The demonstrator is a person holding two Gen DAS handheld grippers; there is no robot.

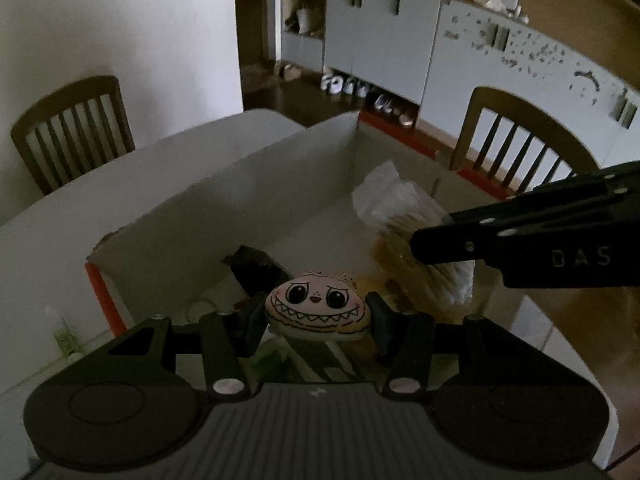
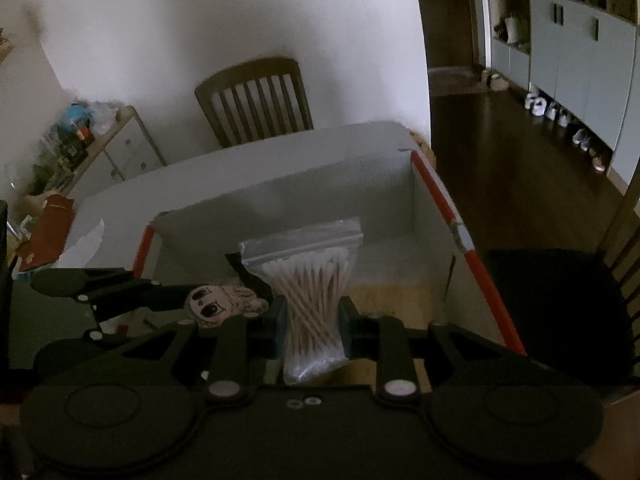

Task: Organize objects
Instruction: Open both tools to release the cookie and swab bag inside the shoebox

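My left gripper [image 1: 316, 318] is shut on a small pink monster-face toy [image 1: 316, 308] with big eyes and a toothy grin, held over the near end of a white cardboard box [image 1: 240, 184] with orange edges. My right gripper [image 2: 312, 320] is shut on a clear zip bag of cotton swabs [image 2: 312, 280], held upright over the same box [image 2: 360, 176]. In the left wrist view the right gripper [image 1: 416, 242] comes in from the right with the bag [image 1: 396, 208]. In the right wrist view the toy [image 2: 222, 304] shows at the left.
A dark object [image 1: 256, 266] lies inside the box near its left wall. The box stands on a white table [image 1: 80, 208]. Wooden chairs [image 1: 72, 128] [image 1: 516, 148] stand at the table's far sides. A tube [image 1: 64, 336] lies left of the box. A cluttered drawer unit [image 2: 100, 144] stands at the left.
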